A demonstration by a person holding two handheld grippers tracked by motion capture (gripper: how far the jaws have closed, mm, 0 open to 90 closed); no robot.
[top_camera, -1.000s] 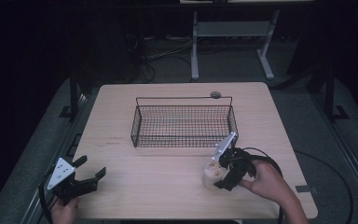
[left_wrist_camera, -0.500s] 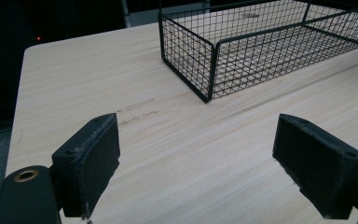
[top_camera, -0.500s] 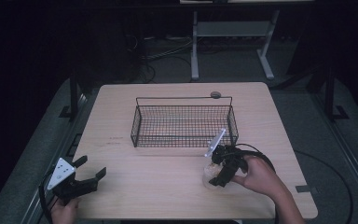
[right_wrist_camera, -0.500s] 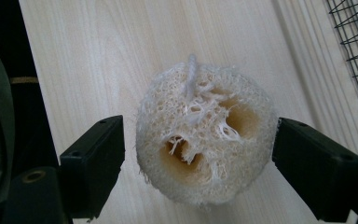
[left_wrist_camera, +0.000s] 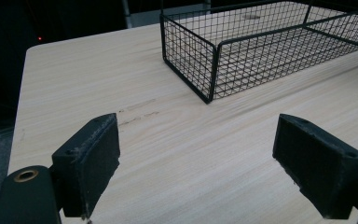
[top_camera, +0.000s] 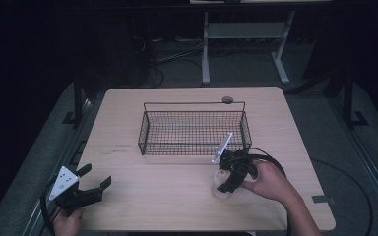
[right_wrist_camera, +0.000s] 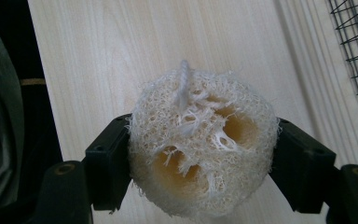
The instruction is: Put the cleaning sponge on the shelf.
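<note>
A pale round loofah sponge (right_wrist_camera: 203,147) with a short string loop sits between the black jaws of my right gripper (right_wrist_camera: 200,158), which is shut on it. In the high view that gripper (top_camera: 225,184) holds the loofah (top_camera: 220,188) just over the table, in front of the black wire basket (top_camera: 194,129). My left gripper (top_camera: 94,183) rests at the table's front left corner, open, with nothing between its pads (left_wrist_camera: 95,161). The basket (left_wrist_camera: 261,51) lies ahead of it and to the right.
The light wooden table (top_camera: 128,123) carries a small round grey disc (top_camera: 227,100) at its far edge behind the basket. A black cable (top_camera: 270,160) loops by the right hand. Dark floor and a white frame (top_camera: 246,34) lie beyond.
My right gripper has tilted and shifted slightly left and toward the basket with the loofah in it. The left gripper has stayed put.
</note>
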